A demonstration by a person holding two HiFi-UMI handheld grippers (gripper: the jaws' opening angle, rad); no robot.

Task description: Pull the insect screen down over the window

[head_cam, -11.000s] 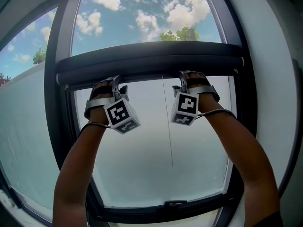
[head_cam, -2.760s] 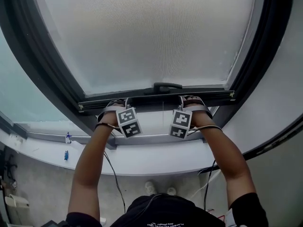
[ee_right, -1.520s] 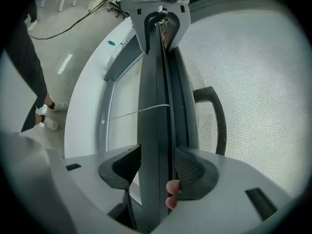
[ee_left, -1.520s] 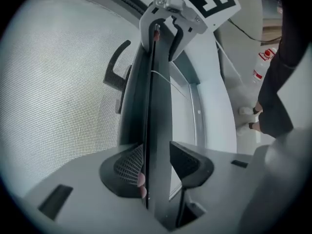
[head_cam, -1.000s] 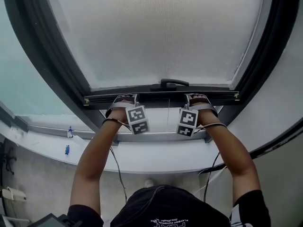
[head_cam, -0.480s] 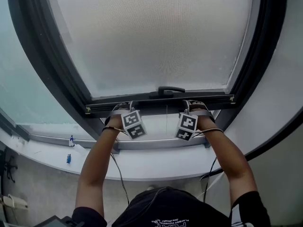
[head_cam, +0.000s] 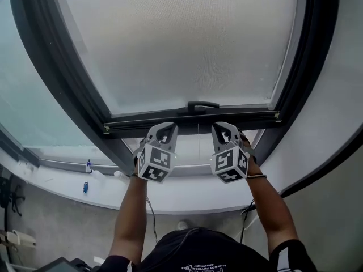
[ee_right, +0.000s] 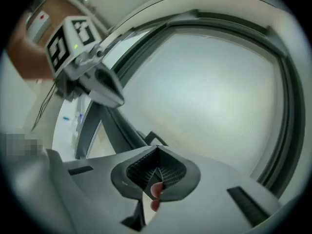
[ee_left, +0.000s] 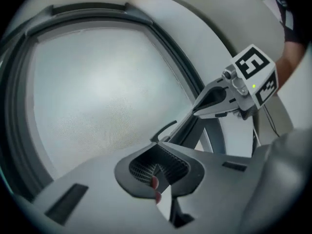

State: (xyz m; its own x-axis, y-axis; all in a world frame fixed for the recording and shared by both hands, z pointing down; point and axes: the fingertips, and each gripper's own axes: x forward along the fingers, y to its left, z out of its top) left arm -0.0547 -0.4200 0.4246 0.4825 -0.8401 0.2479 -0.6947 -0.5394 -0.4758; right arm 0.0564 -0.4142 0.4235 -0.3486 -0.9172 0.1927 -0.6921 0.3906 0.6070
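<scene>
The grey mesh insect screen (head_cam: 181,44) covers the window pane, and its dark bottom bar (head_cam: 187,121) lies low on the frame, under the window handle (head_cam: 203,105). My left gripper (head_cam: 165,128) and right gripper (head_cam: 222,127) hang just in front of that bar, apart from it. Both pairs of jaws have just been closing, with nothing between them. In the left gripper view the left gripper (ee_left: 157,147) is shut and empty, with the right gripper (ee_left: 207,101) beside it. The right gripper (ee_right: 157,148) is likewise shut and empty in its own view.
The dark window frame (head_cam: 54,67) curves around the screen. Below it runs a white sill (head_cam: 187,194) with small blue items (head_cam: 85,187) at the left. A cable (head_cam: 152,222) hangs by the person's arm. Grey floor lies underneath.
Both grippers have come off the bottom bar, drawn back from it and rolled, so their marker cubes now face the camera. Their jaws went from wide to shut.
</scene>
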